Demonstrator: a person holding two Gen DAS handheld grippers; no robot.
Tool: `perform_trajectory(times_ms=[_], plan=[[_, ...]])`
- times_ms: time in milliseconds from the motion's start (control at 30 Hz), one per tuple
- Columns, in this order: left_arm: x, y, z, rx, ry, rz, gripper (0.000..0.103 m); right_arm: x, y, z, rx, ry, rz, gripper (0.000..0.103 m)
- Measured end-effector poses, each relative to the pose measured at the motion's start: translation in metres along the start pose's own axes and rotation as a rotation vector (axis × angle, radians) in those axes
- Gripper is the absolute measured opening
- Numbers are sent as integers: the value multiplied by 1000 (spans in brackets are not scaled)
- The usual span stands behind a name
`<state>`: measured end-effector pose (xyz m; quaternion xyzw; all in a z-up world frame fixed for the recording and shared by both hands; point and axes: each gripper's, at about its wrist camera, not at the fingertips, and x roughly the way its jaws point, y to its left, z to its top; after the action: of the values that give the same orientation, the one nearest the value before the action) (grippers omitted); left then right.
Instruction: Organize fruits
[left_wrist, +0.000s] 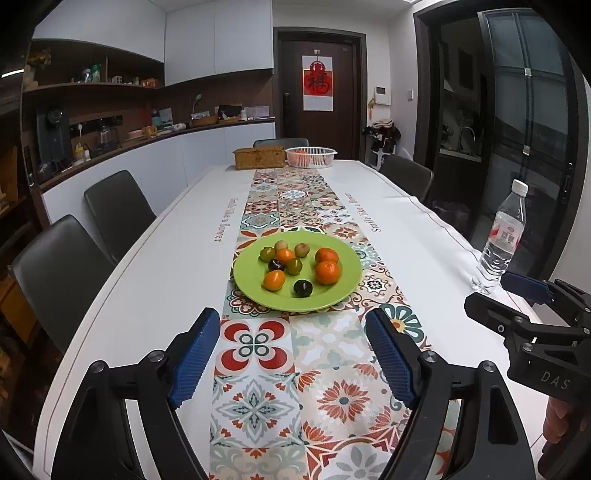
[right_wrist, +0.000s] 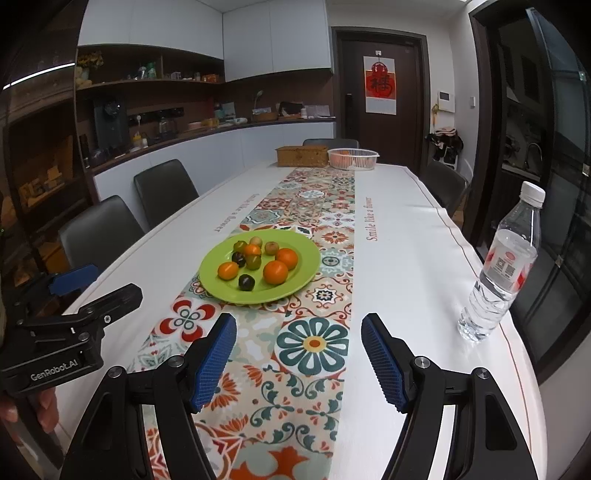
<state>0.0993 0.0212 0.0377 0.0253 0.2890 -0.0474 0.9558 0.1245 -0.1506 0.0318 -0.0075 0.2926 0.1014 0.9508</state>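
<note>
Two grippers hang over the near end of a long dining table (left_wrist: 166, 280), both aimed up-frame at the fruit, neither holding anything. Patterned table runner (left_wrist: 295, 369) goes up the frame middle in both views. Green plate (left_wrist: 255, 291) sits on the runner, frame centre in the left wrist view, just left of centre in the right wrist view (right_wrist: 221, 291). On it, nine small fruits loosely clustered: two mandarins (left_wrist: 327, 272) on the plate's right half, one behind the other and nearly touching; a smaller orange fruit (left_wrist: 274, 280) lower left, another (left_wrist: 285, 254) in the upper cluster; two dark plum-like ones (left_wrist: 303, 288); small green and tan ones at the plate's top, too small to name. Left gripper (left_wrist: 293, 354) has jaws wide, nothing between the pads, plate dead ahead and just above its fingertips in frame. Right gripper (right_wrist: 299, 358) also wide and empty, but the plate lies up and to the left of its line. My read: left is squarely aimed, right would have to swing left; the nearest fruit to either is the dark one at the plate's lower edge. Fruits are round, so no long axis to align to. Likely targets are far up-frame at the table's far end: white slotted basket (left_wrist: 311, 158) with something orange inside, woven box (left_wrist: 258, 157) just left of it, well apart from the plate. Water bottle (right_wrist: 502, 266) stands upright at right edge, clear of the path.
</note>
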Motion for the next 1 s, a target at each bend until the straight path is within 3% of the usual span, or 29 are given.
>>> perform_trajectory(times_ms=[633,867,1000], plan=[[-22,-4,-6,-3,-27,29,87,-23,2,-8,-3,-37,7,71],[-28,-4,-8,-14,-29,8,103,-26,3,-8,-4,-41,7,71],[-29,-5,-9,-13,-29,31,103,-27,3,-8,-6,-41,9,71]])
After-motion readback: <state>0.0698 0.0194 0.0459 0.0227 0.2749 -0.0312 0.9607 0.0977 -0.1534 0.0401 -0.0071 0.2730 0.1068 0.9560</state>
